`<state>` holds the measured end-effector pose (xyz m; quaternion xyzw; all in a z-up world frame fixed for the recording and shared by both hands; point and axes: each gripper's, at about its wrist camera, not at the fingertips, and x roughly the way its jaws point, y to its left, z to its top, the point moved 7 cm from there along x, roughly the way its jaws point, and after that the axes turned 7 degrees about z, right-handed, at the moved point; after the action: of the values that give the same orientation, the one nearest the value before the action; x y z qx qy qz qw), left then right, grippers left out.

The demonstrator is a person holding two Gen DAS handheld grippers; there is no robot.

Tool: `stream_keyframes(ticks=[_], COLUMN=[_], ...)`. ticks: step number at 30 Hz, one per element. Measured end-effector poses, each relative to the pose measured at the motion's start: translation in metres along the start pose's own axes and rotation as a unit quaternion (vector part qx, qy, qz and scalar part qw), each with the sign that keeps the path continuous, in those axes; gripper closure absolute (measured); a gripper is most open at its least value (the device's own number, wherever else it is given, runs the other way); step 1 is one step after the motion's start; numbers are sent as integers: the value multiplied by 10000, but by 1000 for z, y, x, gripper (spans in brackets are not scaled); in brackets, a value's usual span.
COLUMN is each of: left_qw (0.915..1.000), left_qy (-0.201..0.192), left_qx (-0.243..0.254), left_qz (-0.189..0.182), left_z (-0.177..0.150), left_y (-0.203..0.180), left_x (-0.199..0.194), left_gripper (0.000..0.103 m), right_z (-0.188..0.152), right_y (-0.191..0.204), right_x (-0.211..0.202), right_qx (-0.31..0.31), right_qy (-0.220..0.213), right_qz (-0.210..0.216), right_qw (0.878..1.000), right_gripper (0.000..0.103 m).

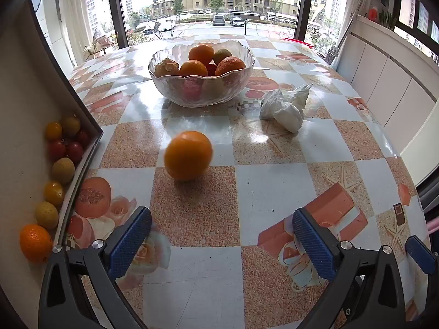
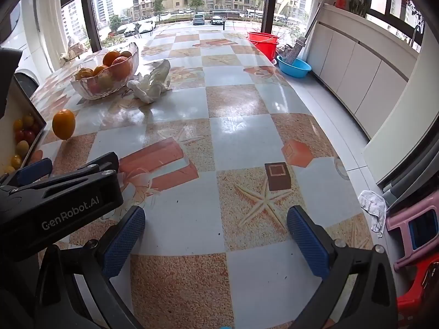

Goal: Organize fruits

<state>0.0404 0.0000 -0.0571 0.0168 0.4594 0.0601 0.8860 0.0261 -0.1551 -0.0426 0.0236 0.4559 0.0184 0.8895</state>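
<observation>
Nearest the table's front edge, the left gripper (image 1: 221, 242) hangs tilted down over the checked tablecloth, its blue pads spread wide with nothing between them. Beside it, toward the right edge, the right gripper (image 2: 216, 242) is spread just as wide and just as empty — only bare cloth with a starfish print shows between its pads.

Just beyond the left gripper, a single orange (image 1: 188, 155) lies on the table (image 1: 274, 192), apart from both grippers and well short of the bowl. Along the left edge stands a shallow tray (image 1: 82, 161) with a dark rim; a row of small fruits (image 1: 59, 164) — yellow, red and orange — lies against its inner wall, with a larger orange one at the near end.

Farther in, toward the middle, a crumpled white plastic bag (image 1: 285, 105) lies near the right side of a glass bowl (image 1: 201, 82) with a wavy rim. Inside the bowl is a heap of fruit (image 1: 211, 60), mostly oranges, piled above the rim.

Past the table's far right corner, on the floor, are a red bucket (image 2: 263, 42) and a blue basin (image 2: 295, 67).
</observation>
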Motion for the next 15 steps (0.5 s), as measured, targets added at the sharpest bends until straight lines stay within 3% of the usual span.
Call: stream_keyframes(ticks=[15], left_qw=[10000], left_qy=[-1], left_qx=[-1], left_qz=[0], left_z=[0], left_y=[0], left_x=[0], left_gripper=[0], right_z=[0], right_y=[0], right_x=[0], right_qx=[16], right_qy=[20], right_qz=[35], right_qw=[10000], right_gripper=[0])
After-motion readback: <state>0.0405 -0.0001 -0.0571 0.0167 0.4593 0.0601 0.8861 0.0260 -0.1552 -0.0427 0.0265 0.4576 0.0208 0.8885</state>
